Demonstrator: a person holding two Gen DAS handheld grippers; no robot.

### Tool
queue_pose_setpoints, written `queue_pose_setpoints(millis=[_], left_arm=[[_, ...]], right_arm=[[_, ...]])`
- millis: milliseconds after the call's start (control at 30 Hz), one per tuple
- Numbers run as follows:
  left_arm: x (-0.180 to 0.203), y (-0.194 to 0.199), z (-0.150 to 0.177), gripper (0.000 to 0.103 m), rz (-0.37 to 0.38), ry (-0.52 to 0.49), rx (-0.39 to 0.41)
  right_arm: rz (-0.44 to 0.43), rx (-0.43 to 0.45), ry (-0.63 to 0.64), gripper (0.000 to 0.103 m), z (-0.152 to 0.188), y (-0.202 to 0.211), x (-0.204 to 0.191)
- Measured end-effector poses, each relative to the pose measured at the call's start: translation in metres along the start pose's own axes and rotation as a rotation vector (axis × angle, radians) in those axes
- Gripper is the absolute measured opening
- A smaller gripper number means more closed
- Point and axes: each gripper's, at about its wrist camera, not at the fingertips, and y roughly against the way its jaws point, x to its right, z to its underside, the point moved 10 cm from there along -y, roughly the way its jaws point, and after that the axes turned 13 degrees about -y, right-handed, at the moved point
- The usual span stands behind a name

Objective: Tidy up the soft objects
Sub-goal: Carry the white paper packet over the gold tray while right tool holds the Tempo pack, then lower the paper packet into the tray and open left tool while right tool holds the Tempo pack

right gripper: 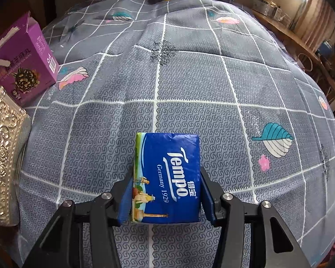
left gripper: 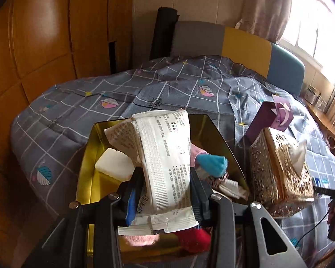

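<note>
Left wrist view: the left gripper (left gripper: 165, 192) has its jaws clamped on a white wipes packet (left gripper: 165, 156), whose printed, ribbed face runs upward from between the fingers. The packet is held above the open gold tin (left gripper: 87, 156), which stands on the grey checked quilt (left gripper: 62, 111) and serves here as the landmark. Inside the tin lie a white soap-like block (left gripper: 114, 165) toward its left wall, a teal soft piece (left gripper: 212, 163) toward its right wall with a pink cloth just behind it, a folded white cloth (left gripper: 232, 187) in the right near corner, and a red fluffy item (left gripper: 194, 239) at the near edge, partly hidden by the gripper. Just right of the tin stands an ornate gold tissue box (left gripper: 283, 174), a tissue rising from its top slot; beyond that box, further from the tin, is a purple carton (left gripper: 270, 118). Right wrist view: the right gripper (right gripper: 165, 194) has its jaws closed against the two sides of a blue Tempo tissue pack (right gripper: 167, 178), held over the open quilt (right gripper: 189, 89). The tin does not appear in this view; the embossed tissue box (right gripper: 2, 156) sits at the left edge, with the purple carton (right gripper: 24, 60) beyond it, flap open.
</note>
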Motion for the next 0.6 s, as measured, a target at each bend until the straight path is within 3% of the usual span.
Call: queue_pose_setpoints(millis=[600], left_arm=[[0.0019,0.0102,0.0112,0.039,-0.006,-0.025,0.005]], right_arm=[[0.010,0.028,0.038,0.054,0.0023,-0.0037,0.0027]])
